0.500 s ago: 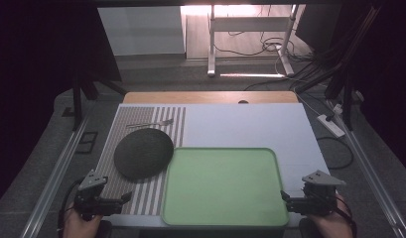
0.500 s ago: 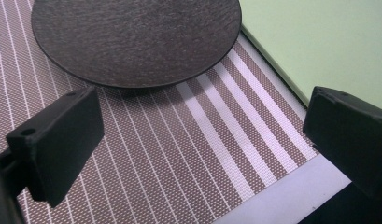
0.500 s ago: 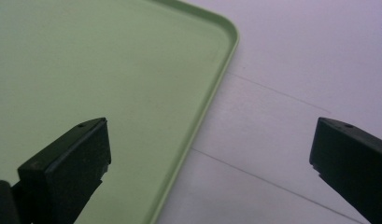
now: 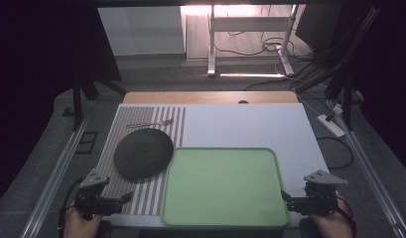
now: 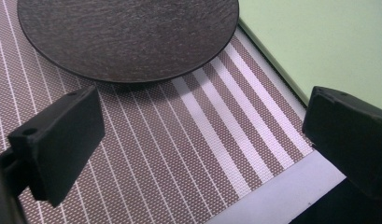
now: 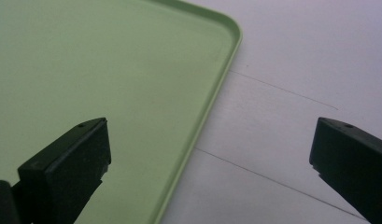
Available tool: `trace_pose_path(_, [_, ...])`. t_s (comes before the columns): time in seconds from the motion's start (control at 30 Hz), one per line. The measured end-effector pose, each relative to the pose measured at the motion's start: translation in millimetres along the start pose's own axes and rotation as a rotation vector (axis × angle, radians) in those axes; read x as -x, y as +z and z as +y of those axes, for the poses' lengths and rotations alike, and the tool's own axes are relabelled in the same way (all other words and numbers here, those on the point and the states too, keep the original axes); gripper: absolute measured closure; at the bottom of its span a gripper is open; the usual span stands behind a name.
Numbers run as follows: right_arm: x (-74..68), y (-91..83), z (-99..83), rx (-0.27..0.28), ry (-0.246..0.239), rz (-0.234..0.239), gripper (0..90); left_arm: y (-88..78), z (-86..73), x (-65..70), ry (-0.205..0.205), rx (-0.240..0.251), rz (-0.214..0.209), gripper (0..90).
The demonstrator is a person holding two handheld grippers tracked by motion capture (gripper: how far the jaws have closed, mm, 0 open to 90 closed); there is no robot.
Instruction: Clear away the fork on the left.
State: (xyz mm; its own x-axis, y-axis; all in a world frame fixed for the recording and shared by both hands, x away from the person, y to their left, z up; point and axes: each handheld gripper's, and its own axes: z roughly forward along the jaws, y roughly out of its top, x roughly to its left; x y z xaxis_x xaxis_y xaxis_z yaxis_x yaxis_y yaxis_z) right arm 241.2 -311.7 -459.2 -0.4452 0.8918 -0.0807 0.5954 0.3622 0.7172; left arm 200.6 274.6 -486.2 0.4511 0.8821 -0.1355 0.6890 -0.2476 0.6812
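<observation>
Bench point(image 4: 250, 126), white-topped, carrying at its near middle a light green tray point(image 4: 223, 186), bare inside, with a striped placemat point(image 4: 141, 196) to its left. Dark round plate point(image 4: 143, 153) resting on the placemat, its edge just beside the tray's far left corner; a fork point(image 4: 150, 123) lying on the mat beyond the plate. Left gripper point(image 4: 126, 198) over the placemat's near edge, fingers point(image 5: 62, 140) released and wide apart with nothing between; right gripper point(image 4: 285, 197) at the tray's near right corner, fingers point(image 6: 67, 168) likewise released, straddling the tray rim.
</observation>
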Motion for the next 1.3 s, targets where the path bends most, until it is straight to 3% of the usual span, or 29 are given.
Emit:
trace_pose_path(0.3, [-1.8, 0.8, 0.1, -0.015, -0.02, 0.001, 0.0, 2.1, 2.4, 0.1, 0.011, -0.018, -0.013, 0.0])
trace_pose_path(0.43, [-2.8, 1.7, 0.3, -0.023, -0.027, -0.007, 0.0, 5.3, 6.8, -2.4, 0.022, -0.016, 0.008, 0.0])
trace_pose_path(0.73, [-4.2, 2.9, 0.4, -0.033, -0.045, 0.0, 0.0, 15.9, 14.8, -13.7, 0.031, -0.012, -0.001, 0.0])
trace_pose_path(0.9, [-5.0, 3.5, 0.5, -0.04, -0.057, 0.003, 0.0, 24.8, 20.0, -20.7, 0.043, -0.034, -0.018, 0.0])
trace_pose_path(1.3, [-6.3, 4.9, 0.8, -0.054, -0.07, 0.011, 0.0, 41.8, 36.7, -41.3, 0.047, -0.036, -0.002, 0.0])
